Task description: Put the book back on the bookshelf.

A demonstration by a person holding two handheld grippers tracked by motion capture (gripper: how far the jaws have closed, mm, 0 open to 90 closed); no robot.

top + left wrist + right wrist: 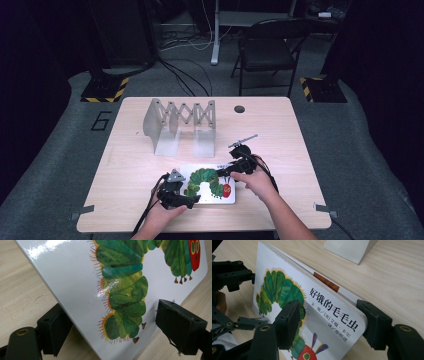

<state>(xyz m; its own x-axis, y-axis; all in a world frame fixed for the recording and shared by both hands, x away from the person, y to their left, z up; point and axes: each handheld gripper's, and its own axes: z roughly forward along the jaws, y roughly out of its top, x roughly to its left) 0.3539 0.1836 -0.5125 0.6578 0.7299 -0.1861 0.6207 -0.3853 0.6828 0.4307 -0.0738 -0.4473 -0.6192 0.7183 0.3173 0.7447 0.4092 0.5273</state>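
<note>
A white picture book [207, 184] with a green caterpillar on its cover lies near the table's front edge. My left gripper [192, 198] is at the book's front left corner. In the left gripper view that corner [82, 290] slants between the wide jaws [113, 322], one pad under the book and the other over its edge, with no visible squeeze. My right gripper [223, 172] is at the book's far right corner. In the right gripper view, the gripper [328, 320] has one pad on the cover [287, 290] and the other against the spine corner.
A grey expanding book rack [181, 125] stands behind the book, and its base [352, 247] lies just beyond the spine. A round hole [239, 109] is in the table's far edge. A folding chair [267, 50] stands behind the table.
</note>
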